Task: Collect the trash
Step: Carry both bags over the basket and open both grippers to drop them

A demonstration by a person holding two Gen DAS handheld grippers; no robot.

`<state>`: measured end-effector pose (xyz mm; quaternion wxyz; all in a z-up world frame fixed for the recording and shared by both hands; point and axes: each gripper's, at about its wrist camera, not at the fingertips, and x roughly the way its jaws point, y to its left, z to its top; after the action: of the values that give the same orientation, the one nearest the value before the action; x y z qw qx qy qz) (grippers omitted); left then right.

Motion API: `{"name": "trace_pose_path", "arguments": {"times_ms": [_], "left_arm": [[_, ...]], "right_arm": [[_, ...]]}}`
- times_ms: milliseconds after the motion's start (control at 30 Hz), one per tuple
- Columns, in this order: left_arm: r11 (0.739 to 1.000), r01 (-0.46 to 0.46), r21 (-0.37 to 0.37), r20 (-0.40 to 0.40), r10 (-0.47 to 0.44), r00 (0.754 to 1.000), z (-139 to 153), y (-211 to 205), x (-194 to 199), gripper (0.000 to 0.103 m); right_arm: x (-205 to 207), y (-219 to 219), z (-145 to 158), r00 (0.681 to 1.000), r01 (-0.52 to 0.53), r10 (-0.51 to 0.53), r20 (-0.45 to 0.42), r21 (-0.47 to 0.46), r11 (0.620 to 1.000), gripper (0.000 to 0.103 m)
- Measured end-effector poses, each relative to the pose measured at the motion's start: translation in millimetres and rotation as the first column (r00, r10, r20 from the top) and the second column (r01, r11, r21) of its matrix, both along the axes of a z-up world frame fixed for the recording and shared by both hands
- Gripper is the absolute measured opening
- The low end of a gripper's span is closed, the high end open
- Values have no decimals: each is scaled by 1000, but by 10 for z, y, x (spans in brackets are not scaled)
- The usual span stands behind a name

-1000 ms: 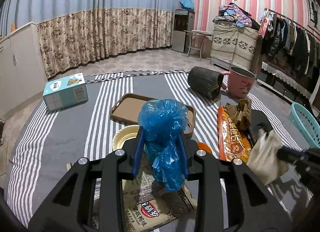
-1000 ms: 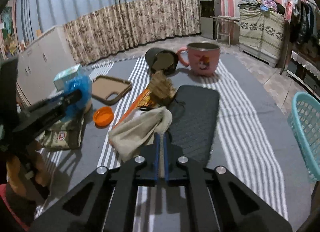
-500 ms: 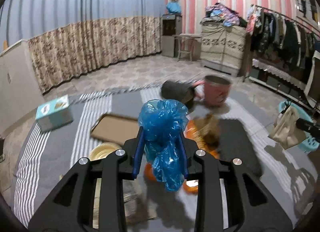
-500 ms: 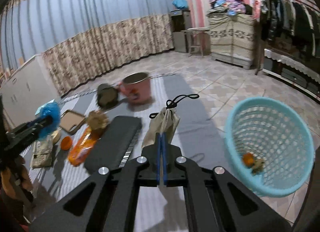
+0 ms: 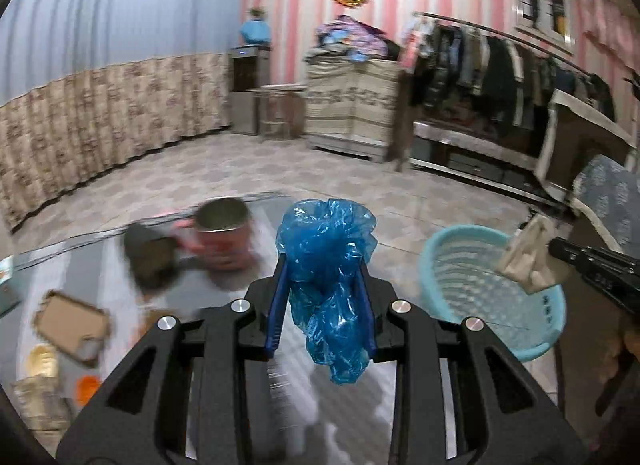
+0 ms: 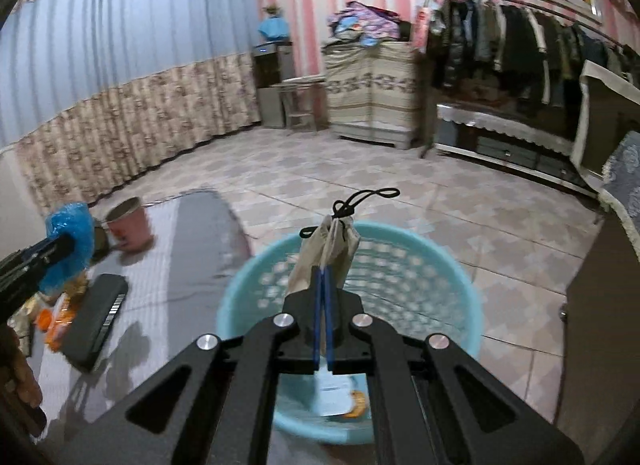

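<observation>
1. Left tongs (image 5: pixel 324 285), left wrist view: the blue pads pinch a crumpled blue plastic bag (image 5: pixel 330 265), which bulges above them and hangs below. A second ago these tongs faced the littered striped mat (image 5: pixel 72 265); now the view has swung right, and the turquoise basket (image 5: pixel 440 265) lies ahead and to the right. The bag is judged to be on its way to that basket, not yet over it.

2. Same view, limits: motion blur smears the pink mug (image 5: pixel 224 241), the dark cup (image 5: pixel 150 261) lying beside it, and the brown tray (image 5: pixel 68 321). The right tongs enter from the right edge, largely cut off, with their beige wad above the basket's far side.

3. Right tongs (image 6: pixel 325 277), right wrist view: the pads are pressed together on a beige paper bag (image 6: pixel 328 253) with a black cord (image 6: pixel 360 199). Half a second ago the basket (image 6: pixel 440 277) stood off to the right; now it lies directly beneath the bag, so release appears to be the next step.

4. Same view, limits: the tongs' frame covers the basket's near rim and most of its contents; only a white scrap and something orange show, neither identifiable.
</observation>
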<state>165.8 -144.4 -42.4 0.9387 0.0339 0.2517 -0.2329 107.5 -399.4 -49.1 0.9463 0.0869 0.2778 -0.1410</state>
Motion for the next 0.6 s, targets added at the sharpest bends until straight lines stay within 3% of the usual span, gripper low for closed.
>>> {"name": "trace_pose_path", "arguments": {"times_ms": [233,367,433,500,600], "left_arm": [[985,169,-19,-70,-170,983,-257,-966,-23,29],[976,217,-2,-87,-216,972,-326,-1312,34,32],[973,231,9,-97,-229,968,-339,-1463,71,47],[974,225,22,-87,-222,971,-315,-1525,77,69],[978,207,28,-65,-205,977,-224,-1502,86,80]], "right_arm": [[-55,-389,-112,998,61,-61,-32,3,998,2],[-84,-554,-158,996,82,-81,-42,11,997,2],[-121,-604,-168,995,85,-85,-43,11,996,2],[-117,-629,-167,995,86,-85,-43,13,996,2],[-117,-650,-176,996,85,-84,-40,11,996,2]]}}
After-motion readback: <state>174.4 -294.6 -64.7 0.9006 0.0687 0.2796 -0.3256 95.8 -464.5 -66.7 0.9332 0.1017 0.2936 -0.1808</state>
